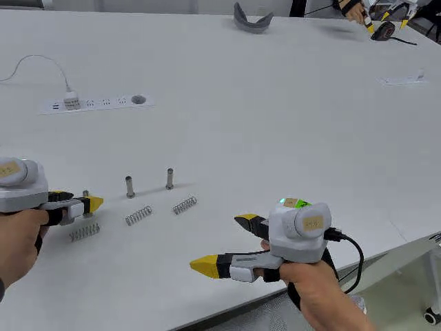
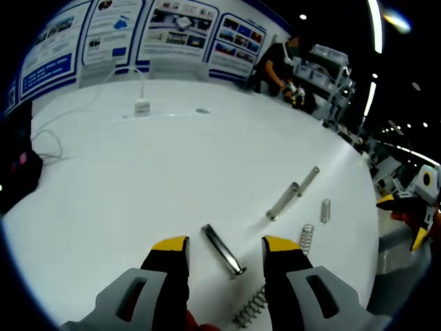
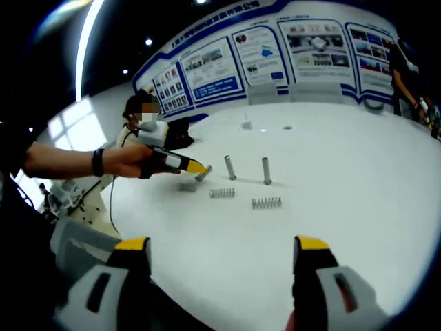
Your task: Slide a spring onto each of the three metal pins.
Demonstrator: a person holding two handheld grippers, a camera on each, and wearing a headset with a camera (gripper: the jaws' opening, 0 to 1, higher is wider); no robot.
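Three short metal pins stand on the white table (image 1: 275,117): one (image 1: 85,195) at the left, one (image 1: 129,186) in the middle, one (image 1: 169,178) at the right. Three springs lie in front of them, left (image 1: 84,232), middle (image 1: 138,215) and right (image 1: 185,205). My left gripper (image 1: 88,202) is open around the left pin (image 2: 222,249), which stands between the yellow fingertips (image 2: 171,245) with a gap on each side. My right gripper (image 1: 224,243) hovers wide open near the table's front edge, facing the pins (image 3: 229,167) and springs (image 3: 267,202), with nothing between its fingers.
A white power strip (image 1: 96,103) with a plugged-in cable lies at the back left. A dark curved object (image 1: 251,21) rests at the far edge, and another person's hands (image 1: 358,12) work at the back right. The table's front edge (image 1: 386,252) runs just right of my right hand.
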